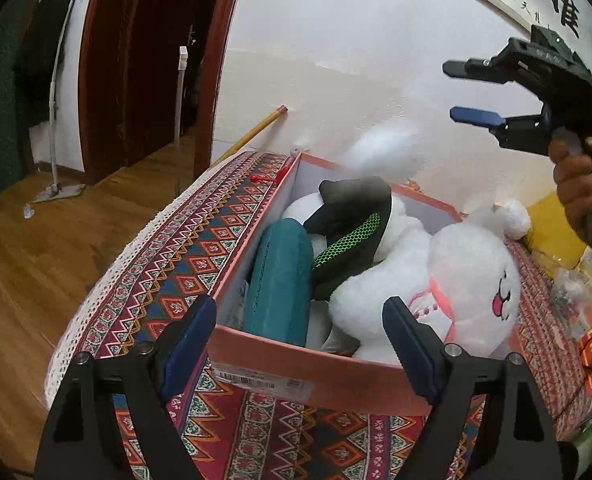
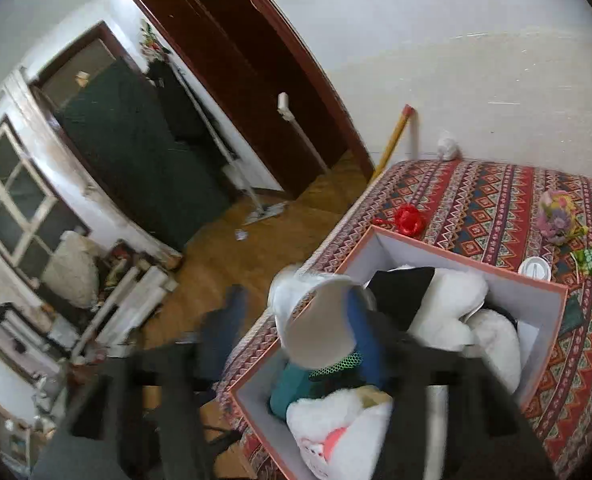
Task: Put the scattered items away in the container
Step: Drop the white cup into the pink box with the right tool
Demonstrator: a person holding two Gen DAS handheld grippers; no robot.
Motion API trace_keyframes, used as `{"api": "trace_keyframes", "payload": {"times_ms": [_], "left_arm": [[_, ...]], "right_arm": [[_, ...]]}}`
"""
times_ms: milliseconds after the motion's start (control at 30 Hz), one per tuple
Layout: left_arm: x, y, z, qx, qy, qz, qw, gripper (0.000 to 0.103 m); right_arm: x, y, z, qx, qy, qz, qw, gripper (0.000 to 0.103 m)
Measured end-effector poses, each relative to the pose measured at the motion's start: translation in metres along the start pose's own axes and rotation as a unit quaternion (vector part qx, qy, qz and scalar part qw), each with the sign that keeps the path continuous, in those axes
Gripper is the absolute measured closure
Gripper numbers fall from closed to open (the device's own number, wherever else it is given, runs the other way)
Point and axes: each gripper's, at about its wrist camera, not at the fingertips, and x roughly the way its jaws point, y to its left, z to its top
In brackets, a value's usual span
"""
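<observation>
A pink cardboard box [image 1: 296, 364] stands on the patterned table and holds a white plush rabbit [image 1: 456, 276], a teal case [image 1: 280, 276] and a black-and-green item [image 1: 352, 236]. A blurred white object [image 1: 384, 148] is in the air above the box, below my right gripper [image 1: 456, 92], which is open and high up. In the right wrist view that white cup-like object [image 2: 316, 316] is blurred between my open fingers, over the box [image 2: 468, 258]. My left gripper [image 1: 300, 344] is open and empty at the box's near wall.
On the patterned cloth [image 2: 476, 200] lie a red ornament [image 2: 408, 220], a pastel toy [image 2: 556, 216], a white lid [image 2: 535, 269] and a green packet [image 2: 590, 258]. A yellow stick [image 1: 252, 134] leans on the wall. Wooden floor lies to the left.
</observation>
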Motion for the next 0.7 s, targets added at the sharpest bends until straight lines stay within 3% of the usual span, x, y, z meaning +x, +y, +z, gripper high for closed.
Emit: {"api": "trace_keyframes", "payload": {"times_ms": [100, 167, 200, 300, 367, 567, 700], "left_arm": [[-0.003, 0.003, 0.0, -0.002, 0.004, -0.006, 1.0, 0.018], [-0.006, 0.005, -0.001, 0.002, 0.005, -0.007, 1.0, 0.018], [-0.007, 0.006, -0.001, 0.004, 0.005, -0.006, 1.0, 0.018], [-0.008, 0.007, -0.002, 0.011, 0.007, 0.001, 0.9999, 0.017], [-0.005, 0.008, -0.003, 0.019, 0.01, 0.009, 0.9997, 0.017], [0.007, 0.008, -0.005, 0.031, 0.016, 0.036, 0.9987, 0.017], [0.017, 0.01, -0.005, 0.044, 0.017, 0.057, 0.9972, 0.017]], "right_arm": [[-0.014, -0.03, 0.003, 0.027, -0.02, -0.035, 0.999, 0.047], [-0.03, -0.064, 0.009, 0.048, -0.049, -0.089, 0.994, 0.047], [-0.037, -0.085, 0.01, 0.062, -0.057, -0.117, 0.99, 0.046], [-0.04, -0.163, 0.004, 0.13, -0.054, -0.194, 0.971, 0.028], [-0.029, -0.22, -0.004, 0.175, -0.043, -0.225, 0.958, 0.026], [0.008, -0.342, -0.006, 0.297, -0.06, -0.221, 0.927, 0.026], [0.049, -0.375, 0.033, 0.284, -0.051, -0.204, 0.935, 0.021]]}}
